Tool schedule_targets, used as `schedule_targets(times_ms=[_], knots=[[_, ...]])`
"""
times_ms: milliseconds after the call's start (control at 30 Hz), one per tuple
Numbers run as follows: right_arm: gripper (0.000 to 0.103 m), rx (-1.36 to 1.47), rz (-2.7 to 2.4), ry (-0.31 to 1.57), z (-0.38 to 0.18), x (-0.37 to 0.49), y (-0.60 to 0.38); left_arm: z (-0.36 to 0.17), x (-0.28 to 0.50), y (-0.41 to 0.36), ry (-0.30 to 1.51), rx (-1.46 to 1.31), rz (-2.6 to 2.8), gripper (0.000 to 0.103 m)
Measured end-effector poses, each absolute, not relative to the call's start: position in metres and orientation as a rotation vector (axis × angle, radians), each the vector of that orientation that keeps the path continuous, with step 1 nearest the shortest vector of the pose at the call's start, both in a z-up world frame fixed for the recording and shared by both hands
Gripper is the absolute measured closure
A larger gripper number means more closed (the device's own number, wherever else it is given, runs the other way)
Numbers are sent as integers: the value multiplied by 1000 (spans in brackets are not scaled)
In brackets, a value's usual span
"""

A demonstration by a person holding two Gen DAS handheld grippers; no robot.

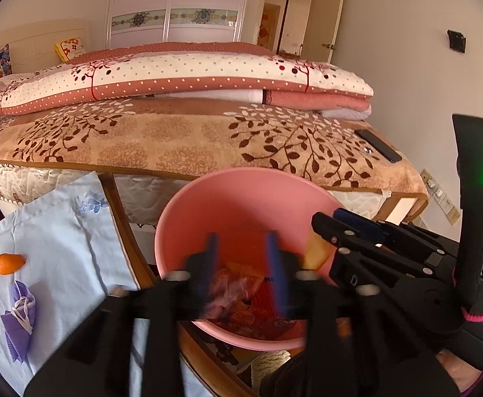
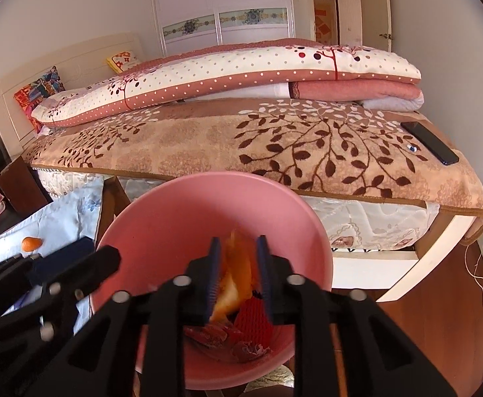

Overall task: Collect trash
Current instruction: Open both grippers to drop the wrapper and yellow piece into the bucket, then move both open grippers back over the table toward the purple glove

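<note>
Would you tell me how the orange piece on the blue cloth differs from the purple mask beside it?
The orange piece is small, rounded and plain; the purple mask is larger, flat and pleated, with white loops. The orange piece lies farther from the camera than the purple mask. Both rest on the blue cloth, outside the pink basin.

No text, label, brand or number can be read anywhere.

Pink bin (image 2: 175,211), brown leaf-patterned blanket (image 2: 241,142), polka-dotted quilt (image 2: 241,66), pale blue cloth (image 1: 59,225)
</note>
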State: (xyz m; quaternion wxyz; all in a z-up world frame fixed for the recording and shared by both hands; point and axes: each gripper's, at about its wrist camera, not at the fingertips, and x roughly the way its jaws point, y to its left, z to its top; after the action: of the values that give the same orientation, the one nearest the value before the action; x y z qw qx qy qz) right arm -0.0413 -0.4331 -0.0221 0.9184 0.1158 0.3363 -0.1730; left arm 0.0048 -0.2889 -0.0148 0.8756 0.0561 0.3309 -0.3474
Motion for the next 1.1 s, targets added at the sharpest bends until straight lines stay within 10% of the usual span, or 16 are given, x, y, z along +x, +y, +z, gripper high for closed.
schedule_targets(times_ms=[1100], knots=[[69,226,-306,610,10,-86,-377,23,-17,-232,611,56,-612,59]])
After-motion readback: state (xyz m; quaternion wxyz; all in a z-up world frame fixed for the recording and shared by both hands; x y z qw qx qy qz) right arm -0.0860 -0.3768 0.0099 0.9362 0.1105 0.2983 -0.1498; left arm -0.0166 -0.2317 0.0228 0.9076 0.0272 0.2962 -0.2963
